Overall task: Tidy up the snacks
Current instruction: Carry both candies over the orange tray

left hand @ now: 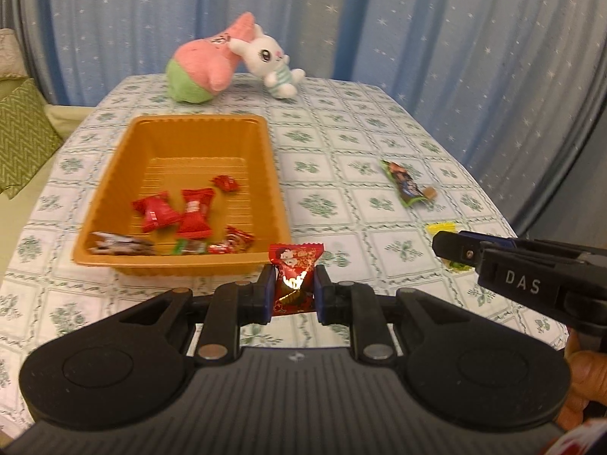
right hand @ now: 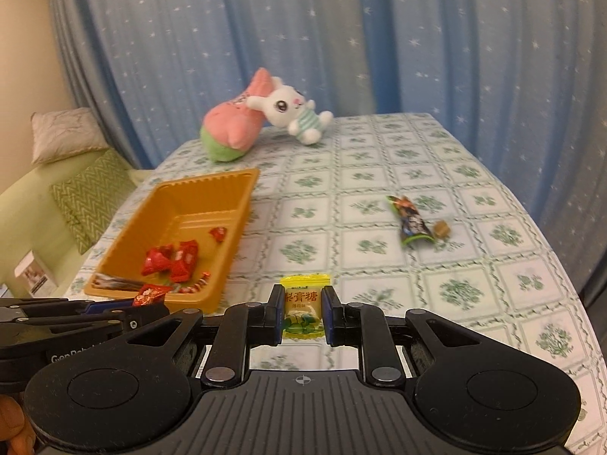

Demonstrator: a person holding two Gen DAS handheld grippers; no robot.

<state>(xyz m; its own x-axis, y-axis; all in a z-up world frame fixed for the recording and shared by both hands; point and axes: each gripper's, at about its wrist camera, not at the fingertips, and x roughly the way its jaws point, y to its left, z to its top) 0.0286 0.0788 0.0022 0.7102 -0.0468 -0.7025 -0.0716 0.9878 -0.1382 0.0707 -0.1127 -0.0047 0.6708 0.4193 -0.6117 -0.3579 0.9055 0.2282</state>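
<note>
My left gripper (left hand: 293, 282) is shut on a red wrapped candy (left hand: 294, 276), held just in front of the near rim of the orange tray (left hand: 182, 263). The tray holds several red candies (left hand: 176, 210) and a dark wrapper. My right gripper (right hand: 303, 313) is shut on a yellow wrapped candy (right hand: 304, 311), held above the table to the right of the tray (right hand: 235, 204). The right gripper also shows in the left wrist view (left hand: 451, 248), and the left gripper shows in the right wrist view (right hand: 148, 305). A green and dark snack bar (right hand: 411, 222) and a small brown candy (right hand: 442, 229) lie on the table at the right.
A pink and green plush (left hand: 203, 70) and a white bunny plush (left hand: 271, 60) lie at the table's far edge. The table has a green-patterned cloth (left hand: 341, 144). Blue curtains hang behind. A sofa with cushions (right hand: 87, 193) stands at the left.
</note>
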